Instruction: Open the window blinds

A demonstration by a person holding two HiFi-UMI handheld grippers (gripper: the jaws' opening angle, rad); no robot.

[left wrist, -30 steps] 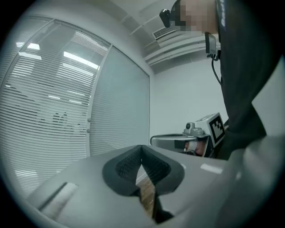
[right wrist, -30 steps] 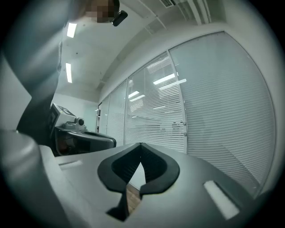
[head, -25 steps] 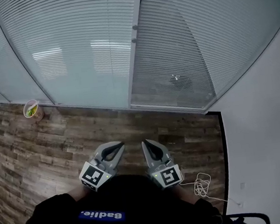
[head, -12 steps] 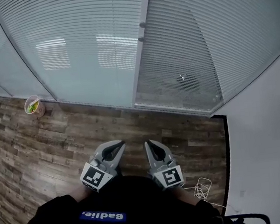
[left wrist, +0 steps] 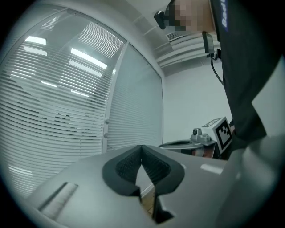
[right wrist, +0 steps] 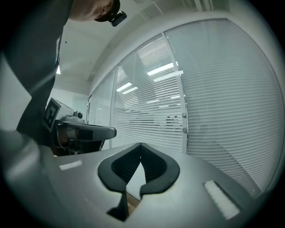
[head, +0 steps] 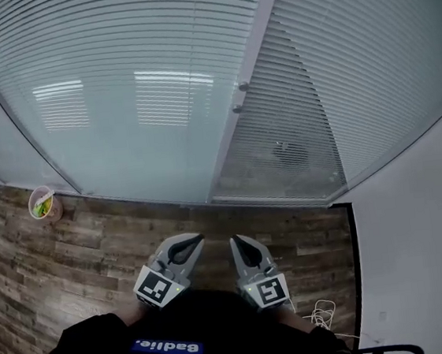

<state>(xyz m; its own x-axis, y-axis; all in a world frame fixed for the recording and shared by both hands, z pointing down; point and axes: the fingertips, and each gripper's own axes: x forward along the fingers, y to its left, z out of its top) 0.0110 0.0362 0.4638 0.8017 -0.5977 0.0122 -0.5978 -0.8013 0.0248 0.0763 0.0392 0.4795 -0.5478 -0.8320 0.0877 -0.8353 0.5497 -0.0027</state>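
White slatted blinds [head: 115,81] hang behind tall glass panels, with a second panel of blinds [head: 345,79] to the right of a pale upright frame. Two small round knobs [head: 242,87] sit on that frame; they also show in the left gripper view as knobs [left wrist: 106,122] and in the right gripper view as knobs [right wrist: 183,116]. My left gripper [head: 196,239] and right gripper [head: 233,241] are held side by side close to my body, pointing level at the window and well short of it. Both [left wrist: 142,147] [right wrist: 140,144] are shut with nothing between the tips.
The floor is wood plank [head: 72,260]. A small cup with something green in it [head: 42,204] stands by the glass at the left. A white wall [head: 427,244] with a dark baseboard [head: 355,260] closes the right side, and a coiled white cable [head: 325,309] lies near it.
Both grippers have moved forward with me toward the window, still side by side and shut. The glass base and the frame knobs now lie nearer.
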